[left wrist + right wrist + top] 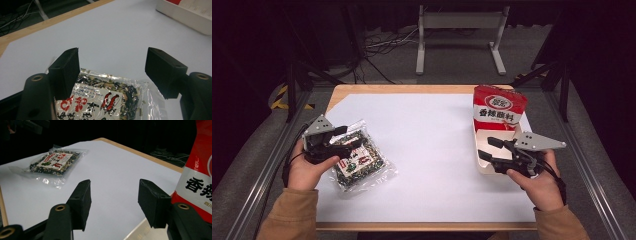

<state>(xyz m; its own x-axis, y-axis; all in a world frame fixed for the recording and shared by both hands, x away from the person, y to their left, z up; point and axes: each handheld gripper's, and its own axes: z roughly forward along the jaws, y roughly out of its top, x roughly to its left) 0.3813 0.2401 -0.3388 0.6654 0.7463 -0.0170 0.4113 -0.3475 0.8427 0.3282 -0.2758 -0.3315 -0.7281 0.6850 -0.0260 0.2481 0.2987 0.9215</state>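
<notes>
The clear snack packet [105, 100] runs off the bottom edge in the left gripper view, and the white tray [186, 15] gets clipped top right. The red bag [197, 175] is cut off by the right gripper view's edge.

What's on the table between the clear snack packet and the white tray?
Nothing: the high view shows bare white sheet between the packet and the tray.

Bare table [437, 150] middle, red bag [498, 111] blocking right

Clear packet [358, 160] with dark speckles; red-and-white bag [498, 109].
</notes>
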